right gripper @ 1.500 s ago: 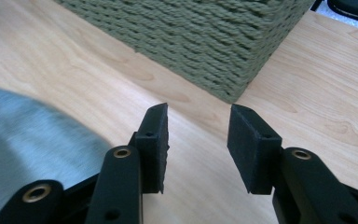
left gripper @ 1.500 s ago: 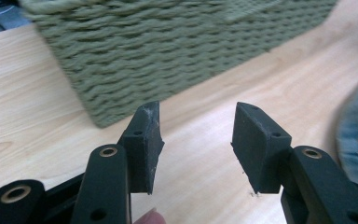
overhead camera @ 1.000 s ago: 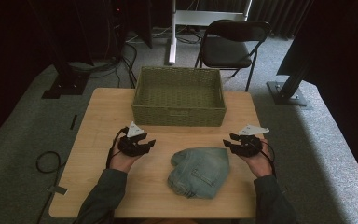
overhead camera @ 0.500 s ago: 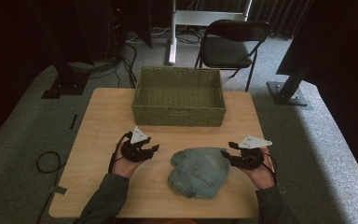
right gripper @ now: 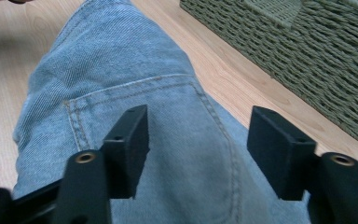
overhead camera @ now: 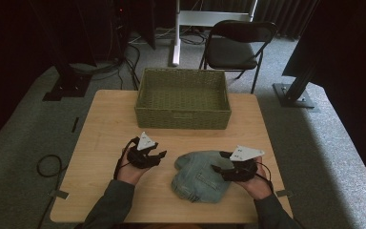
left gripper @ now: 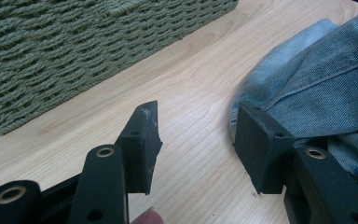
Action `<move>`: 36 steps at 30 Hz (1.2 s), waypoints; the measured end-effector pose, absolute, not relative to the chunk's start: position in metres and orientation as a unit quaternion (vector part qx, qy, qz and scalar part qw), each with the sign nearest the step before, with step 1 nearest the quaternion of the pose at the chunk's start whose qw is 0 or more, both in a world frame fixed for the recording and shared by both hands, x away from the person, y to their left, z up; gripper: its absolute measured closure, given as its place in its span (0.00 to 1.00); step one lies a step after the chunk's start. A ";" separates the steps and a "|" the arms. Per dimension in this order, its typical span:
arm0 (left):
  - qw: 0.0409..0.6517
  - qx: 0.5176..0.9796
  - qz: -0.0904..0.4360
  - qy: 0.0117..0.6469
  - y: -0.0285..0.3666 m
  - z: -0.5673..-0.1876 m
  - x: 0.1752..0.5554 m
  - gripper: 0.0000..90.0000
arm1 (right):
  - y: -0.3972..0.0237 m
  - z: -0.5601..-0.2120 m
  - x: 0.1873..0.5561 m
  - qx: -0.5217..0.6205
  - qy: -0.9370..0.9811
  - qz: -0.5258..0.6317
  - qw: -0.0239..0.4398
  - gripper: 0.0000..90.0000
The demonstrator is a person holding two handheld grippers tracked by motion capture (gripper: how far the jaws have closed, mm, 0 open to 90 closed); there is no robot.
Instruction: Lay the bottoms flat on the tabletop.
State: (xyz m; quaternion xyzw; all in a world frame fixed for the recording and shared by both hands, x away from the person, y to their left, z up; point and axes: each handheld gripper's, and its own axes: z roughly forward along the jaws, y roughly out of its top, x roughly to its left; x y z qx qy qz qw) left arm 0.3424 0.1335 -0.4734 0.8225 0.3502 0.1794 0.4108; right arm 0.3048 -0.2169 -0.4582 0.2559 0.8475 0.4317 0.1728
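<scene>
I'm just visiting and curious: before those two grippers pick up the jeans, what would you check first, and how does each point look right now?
1. Left gripper open: ok, nothing between its pads.
2. Right gripper open: ok, jaws have just been opening and stand over the jeans without pinching them.
3. Jeans lie wholly on the table: ok.
4. Left gripper at the denim: ok, one pad sits by the jeans' edge.
5. Basket free to take them: ok, nothing inside.
6. Folds will hold when lifted: cannot tell.
</scene>
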 end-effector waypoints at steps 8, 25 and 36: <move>0.411 0.822 0.178 0.350 0.132 -0.477 0.342 0.56 | -0.201 -0.460 0.308 0.233 0.854 0.436 0.161 0.33; 0.412 0.827 0.177 0.340 0.125 -0.478 0.339 0.56 | -0.209 -0.480 0.355 0.301 0.854 0.382 0.186 0.65; 0.405 0.840 0.176 0.316 0.113 -0.478 0.331 0.56 | -0.204 -0.502 0.395 0.349 0.858 0.336 0.172 0.75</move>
